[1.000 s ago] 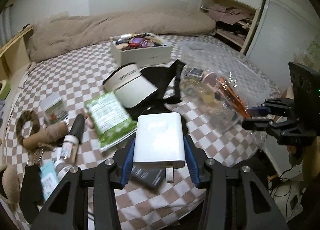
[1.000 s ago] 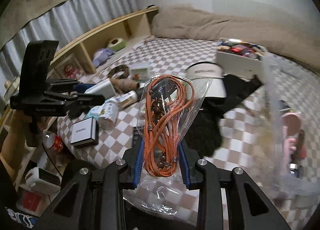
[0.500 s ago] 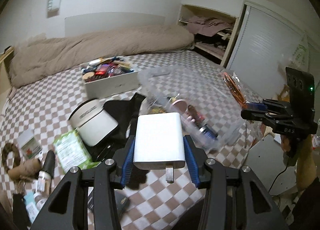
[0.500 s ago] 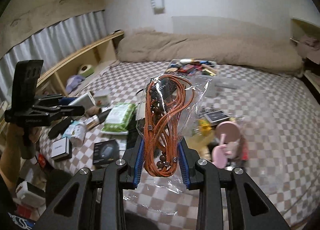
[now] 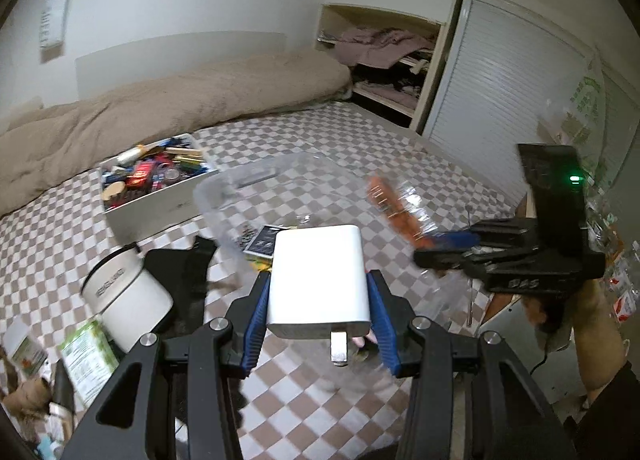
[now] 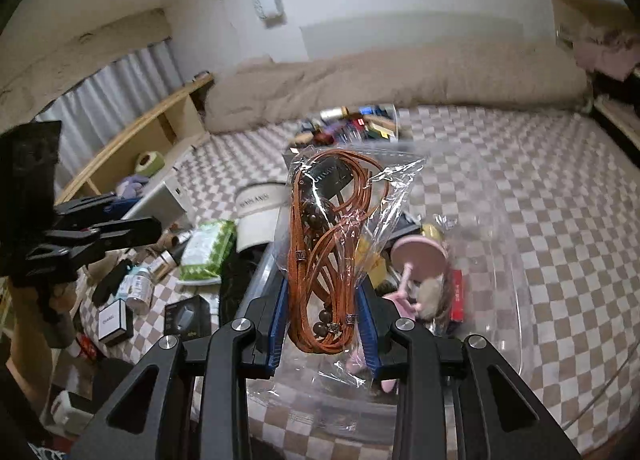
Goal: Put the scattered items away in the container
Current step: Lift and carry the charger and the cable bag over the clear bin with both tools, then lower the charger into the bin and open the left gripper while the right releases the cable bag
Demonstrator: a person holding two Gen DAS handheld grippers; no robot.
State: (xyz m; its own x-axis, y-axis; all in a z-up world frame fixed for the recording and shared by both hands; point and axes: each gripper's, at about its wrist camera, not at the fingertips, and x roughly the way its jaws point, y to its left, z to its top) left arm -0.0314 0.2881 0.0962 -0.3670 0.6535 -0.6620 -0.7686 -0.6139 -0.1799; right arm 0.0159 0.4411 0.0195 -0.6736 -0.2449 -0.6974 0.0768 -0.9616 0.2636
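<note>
My left gripper (image 5: 318, 302) is shut on a white plug charger (image 5: 318, 280), held above the checkered bed beside the clear plastic container (image 5: 248, 183). In the right wrist view, my right gripper (image 6: 324, 300) is shut on a clear bag of orange cords (image 6: 332, 244), hanging over the near left part of the clear container (image 6: 508, 300). A pink mirror (image 6: 416, 256) and other small items lie inside it. Each gripper shows in the other's view: the right gripper (image 5: 444, 248) with the cord bag (image 5: 394, 207), the left gripper (image 6: 140, 227) with the charger (image 6: 160, 199).
A white box (image 5: 160, 199) full of small things stands further back on the bed. A white visor cap (image 5: 124, 292), black garment (image 5: 180, 272), green wipes pack (image 6: 206, 248), bottles and small boxes (image 6: 116, 320) lie at the left. A beige duvet (image 5: 180, 99) runs along the wall.
Both grippers have swung right across the bed and slightly up, keeping their loads. The clear container now lies right under them, and the scattered items have slid to the left.
</note>
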